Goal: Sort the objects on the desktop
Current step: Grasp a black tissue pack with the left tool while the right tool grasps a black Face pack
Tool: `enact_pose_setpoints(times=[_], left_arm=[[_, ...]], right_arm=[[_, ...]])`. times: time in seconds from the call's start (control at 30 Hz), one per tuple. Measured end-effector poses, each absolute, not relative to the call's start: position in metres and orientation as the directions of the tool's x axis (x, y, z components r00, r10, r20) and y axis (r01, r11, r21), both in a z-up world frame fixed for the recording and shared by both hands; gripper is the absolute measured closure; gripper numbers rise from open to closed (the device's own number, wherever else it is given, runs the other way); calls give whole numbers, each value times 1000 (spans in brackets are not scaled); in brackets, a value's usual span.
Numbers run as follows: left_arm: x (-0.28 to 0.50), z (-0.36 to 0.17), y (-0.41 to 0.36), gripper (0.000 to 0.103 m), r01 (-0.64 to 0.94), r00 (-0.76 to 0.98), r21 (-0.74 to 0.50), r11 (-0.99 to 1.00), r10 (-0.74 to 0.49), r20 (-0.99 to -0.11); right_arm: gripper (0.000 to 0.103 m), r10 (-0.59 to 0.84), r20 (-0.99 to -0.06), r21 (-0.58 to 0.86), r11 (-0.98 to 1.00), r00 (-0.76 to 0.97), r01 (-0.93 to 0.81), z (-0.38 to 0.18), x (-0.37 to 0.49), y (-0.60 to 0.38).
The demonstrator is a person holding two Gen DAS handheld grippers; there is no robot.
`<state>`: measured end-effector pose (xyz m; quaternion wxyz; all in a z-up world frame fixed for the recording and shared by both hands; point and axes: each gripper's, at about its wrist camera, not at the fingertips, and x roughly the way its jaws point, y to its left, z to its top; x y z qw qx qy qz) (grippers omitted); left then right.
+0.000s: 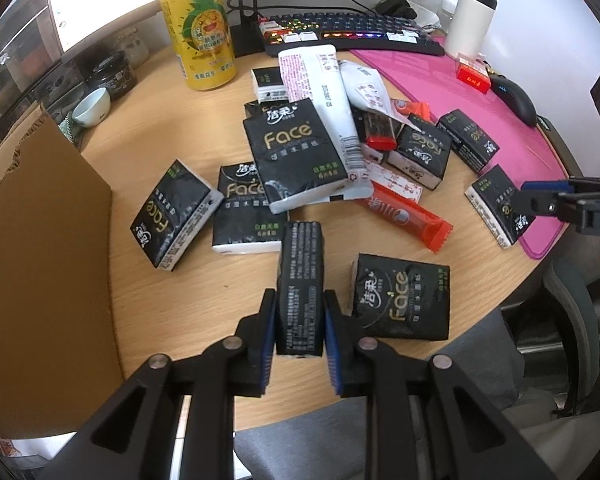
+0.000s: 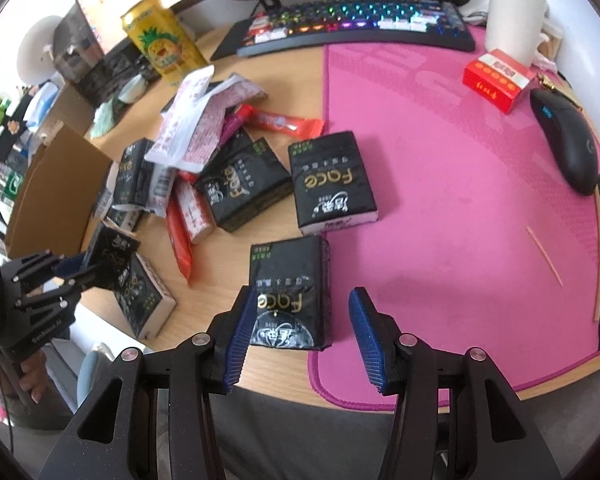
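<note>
Several black "Face" tissue packs lie about the round wooden table (image 1: 148,148), mixed with white sachets (image 1: 332,92) and red snack bars (image 1: 404,212). My left gripper (image 1: 300,312) is shut on one black tissue pack (image 1: 300,280), held on its narrow edge above the table's front; the same gripper (image 2: 76,270) and pack (image 2: 114,250) show at the left of the right wrist view. My right gripper (image 2: 300,320) stands open astride another tissue pack (image 2: 290,292) lying flat at the pink mat's edge. The left pad is against it; the right pad stands clear.
A brown cardboard box (image 1: 48,240) stands at the left table edge. A yellow can (image 1: 198,28), keyboard (image 1: 340,28) and white tumbler (image 1: 472,20) line the back. On the pink mat (image 2: 440,160) are a red box (image 2: 496,80) and black mouse (image 2: 564,144).
</note>
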<state>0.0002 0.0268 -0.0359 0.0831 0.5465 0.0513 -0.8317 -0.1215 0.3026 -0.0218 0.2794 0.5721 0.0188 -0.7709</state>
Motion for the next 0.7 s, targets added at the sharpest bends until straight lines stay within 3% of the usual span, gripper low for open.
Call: enact_pose_setpoints(times=[0.13,0.33,0.47,0.6,0.7], left_arm=[[0,-36,24,80,206,-389,2,-978,-84,-917],[0,-35,22,80,218,-392,-11,-976,-78,-917],[-1,-35,23,72,219,-396,-10,-976,-79,-915],[-3,-36,25,71,214,-396,-7,-977,-80,-915],[-3,-37,26,71,210,-394,-5,-978,-80,-916]], right_arm=[[53,-397,-900,279,-840,-177,465,-30,-122,292],[52,-292,-920,122,-847,-262,517,-32,-112,262],[52,-219,-922,13,-843,-319,539,-34,-107,248],[54,-213,-921,5,-843,-326,537,-32,-108,251],[54,-270,-921,85,-843,-282,532,-29,-112,259]])
